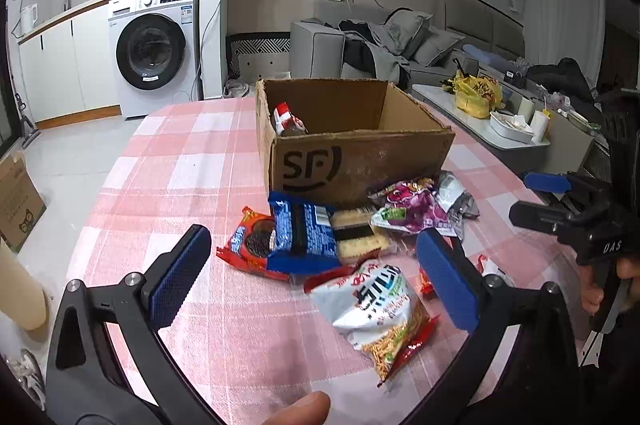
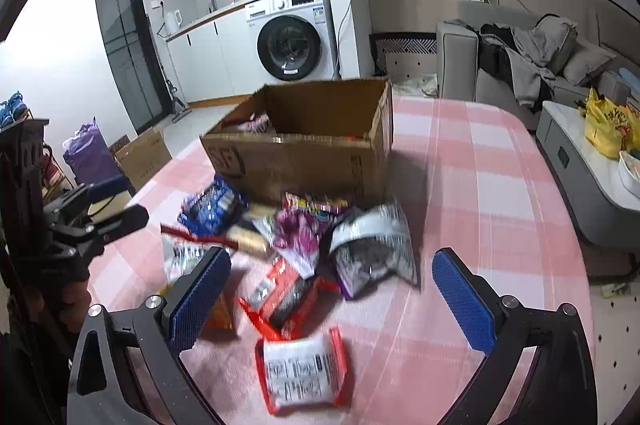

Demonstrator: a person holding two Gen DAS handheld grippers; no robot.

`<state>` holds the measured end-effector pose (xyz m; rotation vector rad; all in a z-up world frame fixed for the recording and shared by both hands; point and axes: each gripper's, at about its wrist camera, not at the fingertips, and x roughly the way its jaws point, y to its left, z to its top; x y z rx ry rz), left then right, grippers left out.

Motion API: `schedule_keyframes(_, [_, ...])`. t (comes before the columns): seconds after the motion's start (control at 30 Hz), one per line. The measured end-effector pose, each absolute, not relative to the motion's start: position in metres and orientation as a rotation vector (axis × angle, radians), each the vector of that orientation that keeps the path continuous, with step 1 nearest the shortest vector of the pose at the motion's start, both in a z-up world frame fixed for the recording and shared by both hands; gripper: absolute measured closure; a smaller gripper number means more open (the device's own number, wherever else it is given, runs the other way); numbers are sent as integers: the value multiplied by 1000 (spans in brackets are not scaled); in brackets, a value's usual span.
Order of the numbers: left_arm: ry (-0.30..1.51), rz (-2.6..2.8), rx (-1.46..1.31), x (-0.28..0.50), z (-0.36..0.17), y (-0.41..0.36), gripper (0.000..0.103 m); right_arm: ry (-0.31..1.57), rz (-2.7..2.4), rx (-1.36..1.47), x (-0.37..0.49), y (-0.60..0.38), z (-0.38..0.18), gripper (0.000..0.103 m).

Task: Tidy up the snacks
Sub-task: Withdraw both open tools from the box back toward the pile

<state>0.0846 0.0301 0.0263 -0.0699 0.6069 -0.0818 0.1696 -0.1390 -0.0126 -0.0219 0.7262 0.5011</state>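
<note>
Right under your wide-open left gripper [image 1: 312, 277] lay the noodle-snack bag [image 1: 376, 313], long axis toward five o'clock, cardboard box [image 1: 360, 153] at twelve, your right gripper [image 2: 332, 299] equally open.

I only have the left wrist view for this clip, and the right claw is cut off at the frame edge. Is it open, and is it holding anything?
Observer: The right claw is wide open and empty, above the snack pile.
Operator: Which snack lies nearest to it?
Observer: A white packet with red edges, lying flat, closest to the camera.
Operator: Anything on the floor on that side?
Observer: A purple bag stands beside a cardboard carton.
</note>
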Motion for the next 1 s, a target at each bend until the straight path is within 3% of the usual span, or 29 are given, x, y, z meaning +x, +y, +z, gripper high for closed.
schedule_keyframes(1.0, [818, -39, 7, 118, -37, -22, 1, 902, 518, -118, 150, -132, -69, 0])
